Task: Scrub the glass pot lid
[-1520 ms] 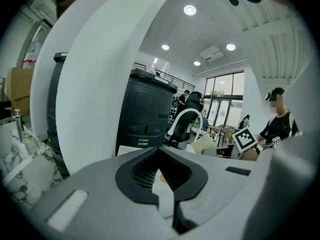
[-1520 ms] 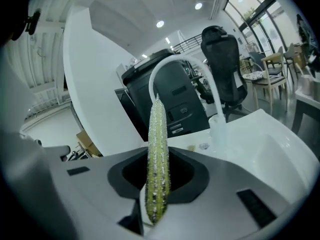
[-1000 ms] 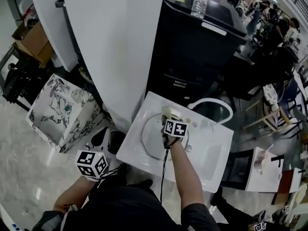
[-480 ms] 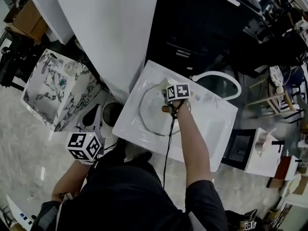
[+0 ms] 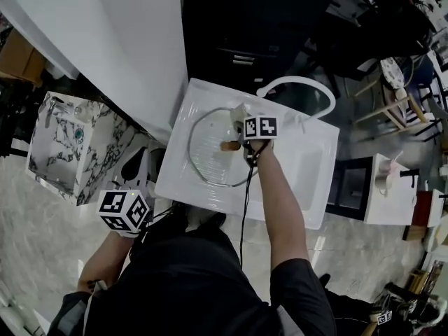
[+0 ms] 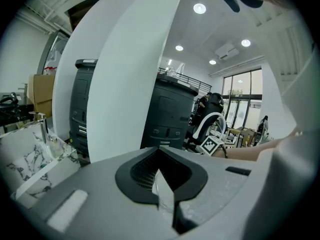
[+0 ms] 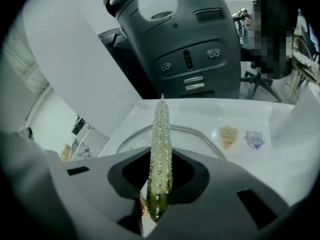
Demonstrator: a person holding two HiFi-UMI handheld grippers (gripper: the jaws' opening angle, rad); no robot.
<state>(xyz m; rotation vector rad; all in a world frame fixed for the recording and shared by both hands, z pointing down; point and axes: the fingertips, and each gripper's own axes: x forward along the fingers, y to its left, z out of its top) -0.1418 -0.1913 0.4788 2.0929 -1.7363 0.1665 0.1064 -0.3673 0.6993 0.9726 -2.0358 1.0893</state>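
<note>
The round glass pot lid lies flat in the white sink, its brown knob near the middle. My right gripper hovers over the lid's right part, shut on a yellow-green sponge that stands edge-on between the jaws. In the right gripper view the lid's metal rim curves just past the sponge. My left gripper hangs low at the left, well away from the sink. The left gripper view shows its jaws closed together and pointing at the room.
A white curved faucet hose arches over the sink's far right corner. A black cabinet stands behind the sink, with a white column to its left. Further left, on the floor, sits a marble-patterned box.
The head camera has swung, so the sink sits more central. The right gripper with the sponge has slid toward the lid's right side. The left gripper has stayed low at the left.
</note>
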